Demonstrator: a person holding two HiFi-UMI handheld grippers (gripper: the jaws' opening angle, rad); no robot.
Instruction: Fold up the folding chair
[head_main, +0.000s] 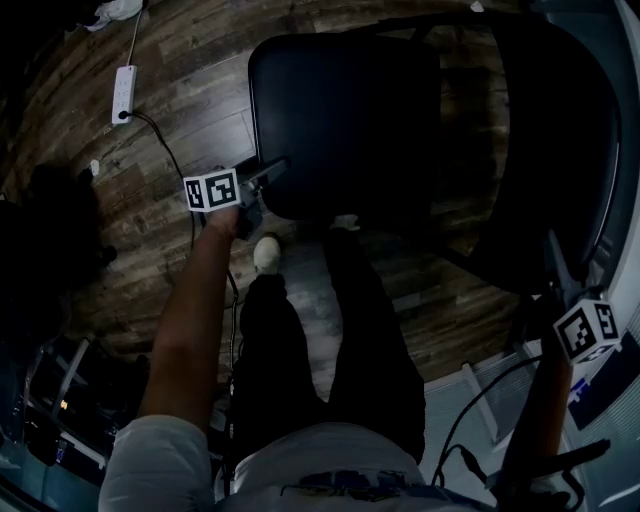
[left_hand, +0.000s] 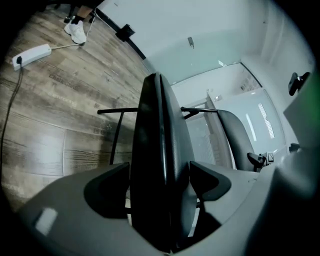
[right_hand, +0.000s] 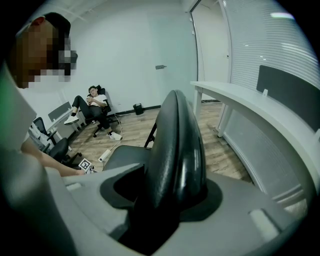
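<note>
The black folding chair stands unfolded on the wood floor, its seat (head_main: 345, 120) flat and its backrest (head_main: 560, 130) at the right. My left gripper (head_main: 268, 180) is at the seat's near left corner. In the left gripper view the seat's edge (left_hand: 155, 125) runs between the jaws of the left gripper (left_hand: 160, 175), which stand wide and open. My right gripper (head_main: 552, 255) is at the backrest's near end. In the right gripper view my right gripper (right_hand: 170, 192) is shut on the backrest's top edge (right_hand: 177, 140), with the seat (right_hand: 125, 155) below at the left.
A white power strip (head_main: 123, 93) and its cable lie on the floor left of the chair. The holder's legs and a white shoe (head_main: 266, 252) are just before the seat. A white counter (right_hand: 250, 105) runs along the right. A person (right_hand: 92, 107) sits at the far wall.
</note>
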